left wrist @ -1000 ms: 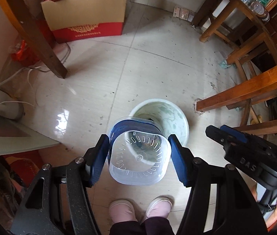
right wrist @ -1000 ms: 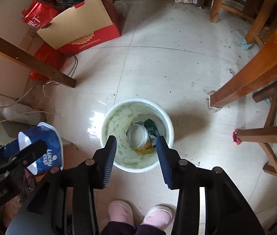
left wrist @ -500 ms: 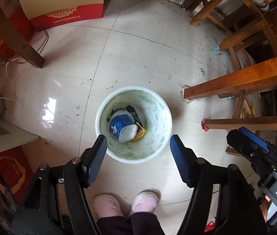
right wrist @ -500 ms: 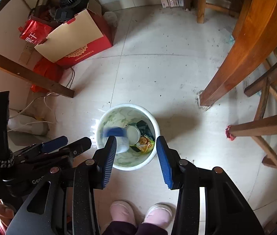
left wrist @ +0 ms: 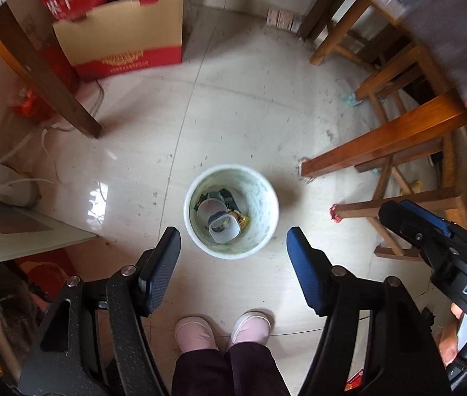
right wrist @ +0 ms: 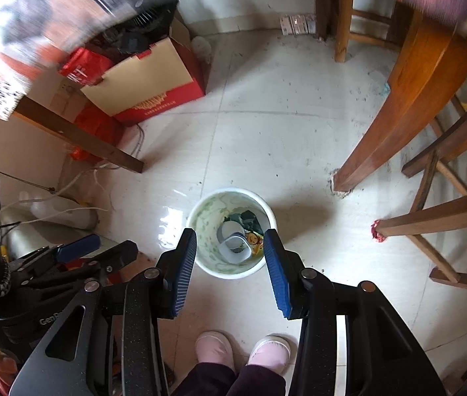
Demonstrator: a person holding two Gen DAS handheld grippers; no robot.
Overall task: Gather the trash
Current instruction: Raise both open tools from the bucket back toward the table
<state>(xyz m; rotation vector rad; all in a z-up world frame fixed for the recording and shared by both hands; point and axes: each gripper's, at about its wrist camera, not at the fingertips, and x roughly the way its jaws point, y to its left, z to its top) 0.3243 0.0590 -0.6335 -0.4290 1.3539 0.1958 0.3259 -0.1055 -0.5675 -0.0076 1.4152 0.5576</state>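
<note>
Left tool (left wrist: 233, 257): spread wide, holding nothing, poised above the bin.
Right tool (right wrist: 230, 260): spread, holding nothing, also above the bin.
Bin (left wrist: 268, 184): on the floor, straight ahead of both tools.
Blue cup (left wrist: 223, 228): inside the bin, lying atop other trash.

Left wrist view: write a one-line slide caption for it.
Open left gripper above a white trash bin on the tiled floor, a blue-and-clear plastic cup lying inside with other trash.
</note>
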